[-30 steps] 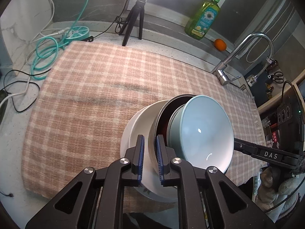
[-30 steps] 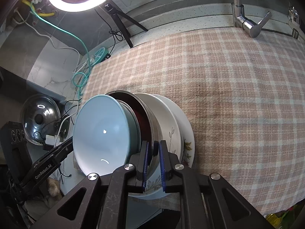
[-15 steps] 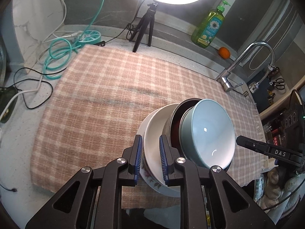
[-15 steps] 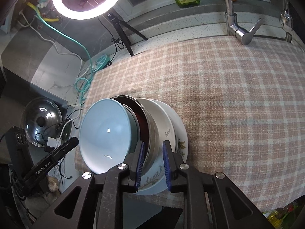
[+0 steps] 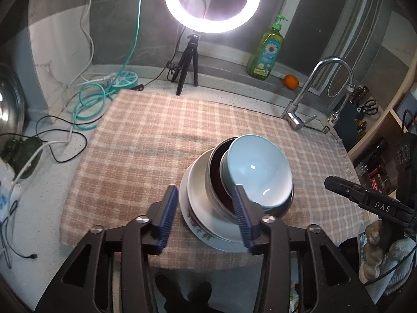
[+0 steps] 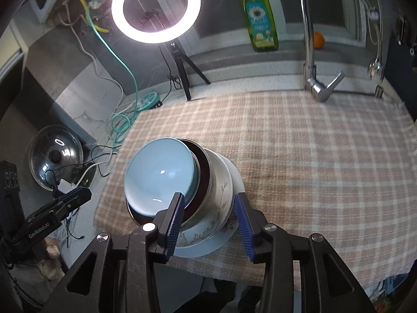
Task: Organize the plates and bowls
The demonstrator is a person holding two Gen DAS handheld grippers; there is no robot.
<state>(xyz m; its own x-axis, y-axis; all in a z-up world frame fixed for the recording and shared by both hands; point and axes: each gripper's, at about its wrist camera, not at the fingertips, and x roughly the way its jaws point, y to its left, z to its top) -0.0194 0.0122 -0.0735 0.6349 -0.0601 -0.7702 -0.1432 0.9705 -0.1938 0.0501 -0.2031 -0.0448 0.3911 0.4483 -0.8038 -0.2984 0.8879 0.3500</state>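
- The dishes sit in one pile near the front edge of the checked cloth (image 5: 146, 140), which is soft, pink and cream, with a fringe on one side.
- At the bottom is a flat white plate (image 5: 206, 236) with flowers painted on its rim.
- On it rests a deep cream bowl (image 5: 196, 182) with leaf drawings, which only the right camera shows (image 6: 221, 190).
- Inside that is a shiny metal bowl (image 5: 212, 182), dark inside.
- On top is a smooth, glossy light blue bowl (image 5: 256, 169), round and tilted a little.
- The left gripper (image 5: 206, 216) points down at the pile. Its jaws have just been opening and now stand wide, with blue ribbed pads (image 5: 168, 214) on either side of the dishes, pressing on nothing.
- The right gripper (image 6: 209, 221) also points down. Its jaws have just been opening too, and they let go of the pile.
- Each camera shows the other gripper off to the side as a black bar.
- Only the right camera shows the round glass lid (image 6: 56, 156) clearly.
- Both show the bright ring light (image 5: 212, 2), green soap bottle (image 5: 265, 52), orange (image 5: 290, 81) and curved silver tap (image 5: 312, 88).
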